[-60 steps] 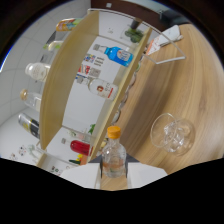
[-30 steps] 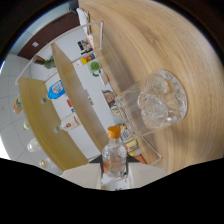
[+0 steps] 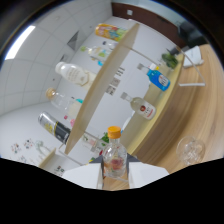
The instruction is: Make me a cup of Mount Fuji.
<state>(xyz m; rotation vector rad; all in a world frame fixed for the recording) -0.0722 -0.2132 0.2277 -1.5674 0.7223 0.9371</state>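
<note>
A small clear bottle with an orange cap stands tilted between my fingers, and my gripper is shut on its lower body. The fingers themselves are mostly hidden; only pale pads show at either side of the bottle. A clear stemless glass sits on the wooden counter, off to the right of the bottle and well apart from it.
A wooden shelf board runs ahead of the bottle, carrying several bottles: a blue one, a clear one with a red label, a dark one and a white one. A white tiled wall lies behind.
The view has swung away from the glass, which was just beyond the bottle's cap and now lies small, off to the right. The shelves fill the view. The bottle stays in my grip.
</note>
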